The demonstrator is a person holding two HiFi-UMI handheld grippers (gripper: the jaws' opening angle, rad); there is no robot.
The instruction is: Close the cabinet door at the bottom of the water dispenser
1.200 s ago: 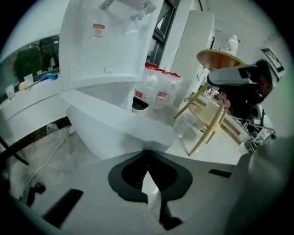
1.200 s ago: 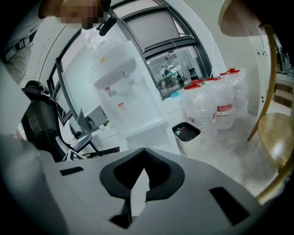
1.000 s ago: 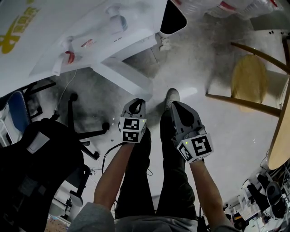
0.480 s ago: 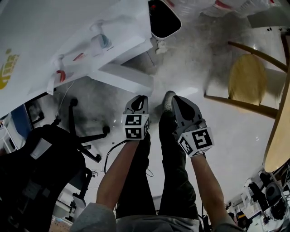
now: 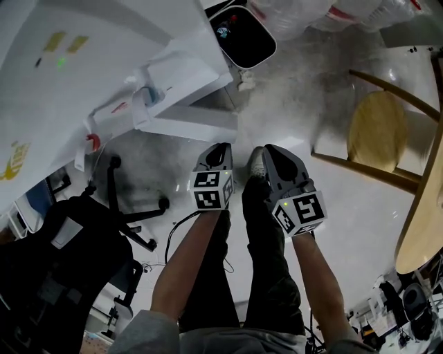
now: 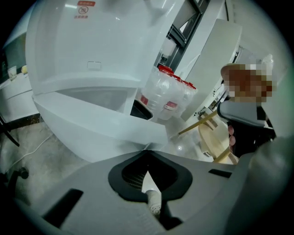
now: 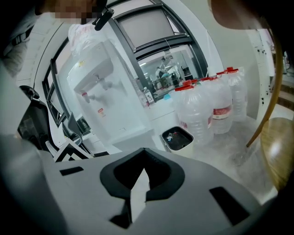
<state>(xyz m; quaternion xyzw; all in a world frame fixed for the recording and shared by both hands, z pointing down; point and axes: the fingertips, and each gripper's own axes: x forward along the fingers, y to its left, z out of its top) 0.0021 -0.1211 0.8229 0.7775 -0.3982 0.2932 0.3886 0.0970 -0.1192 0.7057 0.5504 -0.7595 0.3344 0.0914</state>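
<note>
The white water dispenser (image 5: 104,62) fills the upper left of the head view, with red and blue taps (image 5: 142,97) on its front. Its bottom cabinet door (image 5: 194,123) stands open and juts out over the floor. My left gripper (image 5: 221,147) is shut and empty, just short of the door's free end. My right gripper (image 5: 268,148) is beside it, also shut and empty. In the left gripper view, the open door (image 6: 101,131) runs across just beyond my shut left gripper (image 6: 147,152), with the cabinet's inside (image 6: 92,98) behind it. The right gripper view shows the dispenser (image 7: 103,96) further off.
A small white bin (image 5: 242,34) stands right of the dispenser, with large water bottles (image 5: 325,10) behind it. A wooden chair (image 5: 377,131) is at the right and a black office chair (image 5: 76,249) at the lower left. A seated person (image 6: 248,114) appears in the left gripper view.
The head view has swung, so the dispenser, door and bin sit lower and further right in frame. Both grippers stay shut, side by side, and are slightly nearer the door's end.
</note>
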